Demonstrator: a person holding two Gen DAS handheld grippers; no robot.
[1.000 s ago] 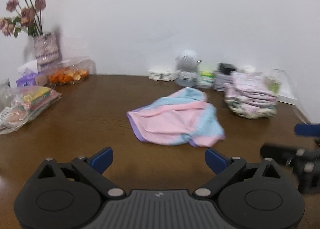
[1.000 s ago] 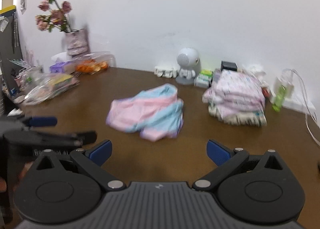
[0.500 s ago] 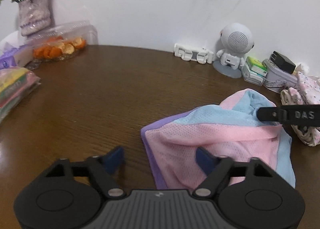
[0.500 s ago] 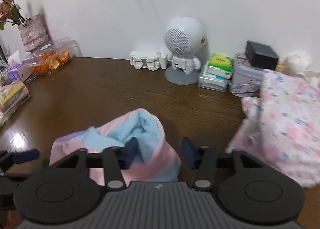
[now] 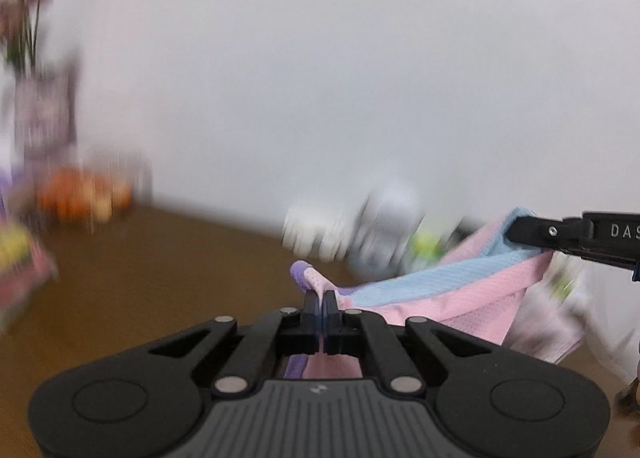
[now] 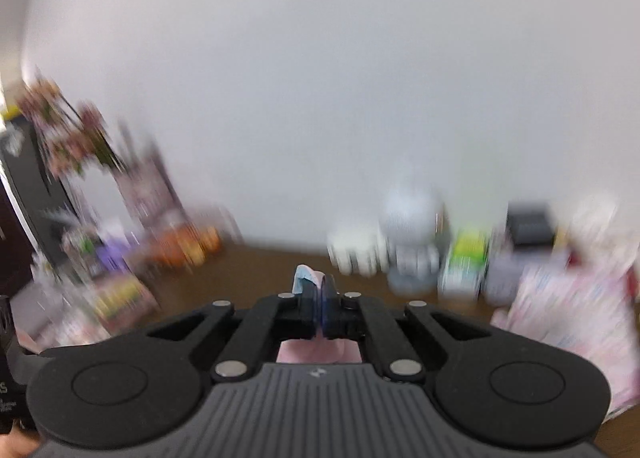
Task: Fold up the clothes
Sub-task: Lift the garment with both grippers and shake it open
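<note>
Pink, pale blue and a bit of lilac mesh, that's the garment point(image 5: 448, 294) here, and it's hanging in the air between the two claws, lower right of the left wrist view, over the brown table point(image 5: 160, 278). The left gripper point(image 5: 320, 300) is pinched tight on a lilac-edged corner right in the bottom centre of its frame. The right gripper point(image 6: 319, 290) is clamped on a blue-and-pink corner at the bottom centre of its own view, and you can also see it poking in from the right edge of the left view, biting the blue hem.

Handling-wise I'd guess this thing weighs next to nothing. Thin, floppy sports mesh, zero stiffness, so it sags between the two pinch points and the loose part droops down. Probably a bit slick too, so a shallow bite could slip out. Corners or hem seams look like the sensible places to hold, since the doubled fabric gives the pads more to grab.

Background is really smeared: something white and rounded, orange stuff on the left, flowers upper left. Can't make out more.
</note>
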